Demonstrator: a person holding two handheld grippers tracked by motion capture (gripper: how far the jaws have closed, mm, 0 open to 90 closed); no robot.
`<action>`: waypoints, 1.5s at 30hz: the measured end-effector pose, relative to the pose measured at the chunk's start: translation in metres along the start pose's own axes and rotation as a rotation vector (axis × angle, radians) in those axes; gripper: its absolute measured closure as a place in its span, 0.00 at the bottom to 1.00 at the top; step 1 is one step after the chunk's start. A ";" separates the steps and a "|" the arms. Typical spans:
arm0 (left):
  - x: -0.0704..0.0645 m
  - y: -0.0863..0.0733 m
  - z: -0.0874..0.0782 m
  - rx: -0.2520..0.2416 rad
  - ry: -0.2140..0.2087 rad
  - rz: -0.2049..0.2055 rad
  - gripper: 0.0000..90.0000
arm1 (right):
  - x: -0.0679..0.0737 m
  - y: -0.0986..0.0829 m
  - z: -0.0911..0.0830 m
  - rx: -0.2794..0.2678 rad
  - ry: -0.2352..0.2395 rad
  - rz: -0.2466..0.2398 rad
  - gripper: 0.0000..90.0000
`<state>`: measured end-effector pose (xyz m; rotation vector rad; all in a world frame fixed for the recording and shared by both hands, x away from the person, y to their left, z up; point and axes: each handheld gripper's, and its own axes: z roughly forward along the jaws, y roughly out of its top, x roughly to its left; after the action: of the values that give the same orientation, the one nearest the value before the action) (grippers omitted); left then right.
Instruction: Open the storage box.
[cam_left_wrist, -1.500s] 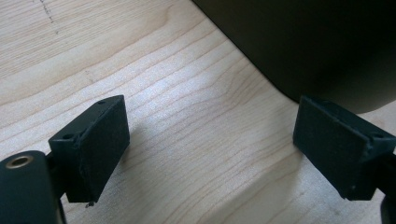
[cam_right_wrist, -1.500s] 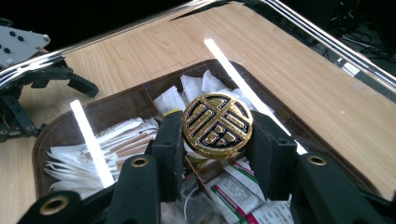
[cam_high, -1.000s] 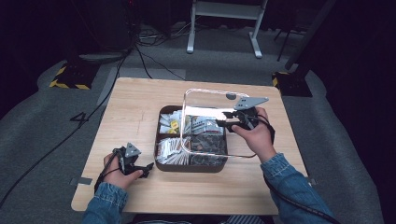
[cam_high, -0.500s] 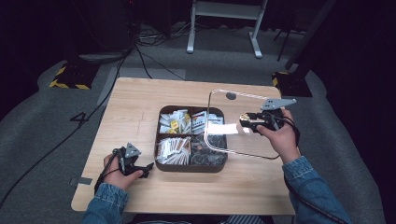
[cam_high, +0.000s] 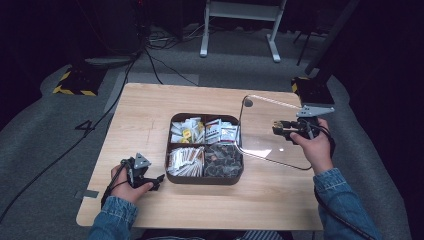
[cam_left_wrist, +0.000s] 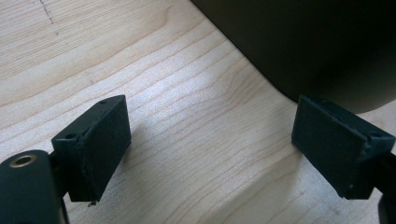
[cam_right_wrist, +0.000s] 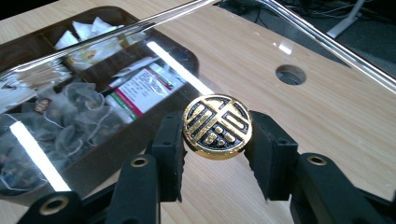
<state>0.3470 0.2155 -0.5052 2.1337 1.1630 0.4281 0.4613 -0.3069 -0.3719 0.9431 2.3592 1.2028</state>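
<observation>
High view and both gripper views of a light wooden table (cam_high: 150, 115) bearing a dark brown, four-compartment tray (cam_high: 204, 181) at its centre. The right gripper (cam_high: 276, 128) is held above the right part of the table, its two black jaws closed on the round gold-and-black knob (cam_right_wrist: 217, 126) of a clear glass lid with a thin metal rim (cam_high: 270, 145). The lid hangs right of the tray and clear of it. It is tilted, its far edge higher than its near edge, and its left edge stands just beside the tray's right wall. In the right gripper view the knob sits squarely between the jaw pads, and the tray's contents are seen through the glass.

The tray is uncovered. Its far compartments hold white and coloured paper sachets (cam_high: 202, 131). The near left compartment holds pale, narrow packets (cam_high: 185, 161), and the near right compartment holds dark tea bags in translucent wrappers (cam_high: 223, 159).

The left gripper (cam_high: 156, 181) rests low at the near left of the table, just beside the tray's near left corner. Its jaws stand wide apart with nothing between them. In the left gripper view, bare wood lies between the pads (cam_left_wrist: 95, 144) and the tray's dark wall (cam_left_wrist: 303, 42) rises close beyond the far pad. Cables cross the grey carpeted floor (cam_high: 45, 135) beyond the table.
</observation>
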 end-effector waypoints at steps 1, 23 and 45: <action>0.000 0.000 0.000 0.001 0.000 0.001 0.13 | -0.005 -0.003 -0.002 0.001 -0.007 0.006 0.65; 0.000 0.000 0.000 0.000 0.001 0.001 0.13 | -0.049 -0.052 0.004 0.085 -0.064 0.063 0.65; 0.000 0.000 0.000 0.000 0.000 0.001 0.13 | -0.053 -0.087 0.054 0.157 -0.030 0.077 0.65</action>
<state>0.3470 0.2155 -0.5052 2.1341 1.1625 0.4282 0.4937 -0.3483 -0.4743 1.1037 2.4424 1.0346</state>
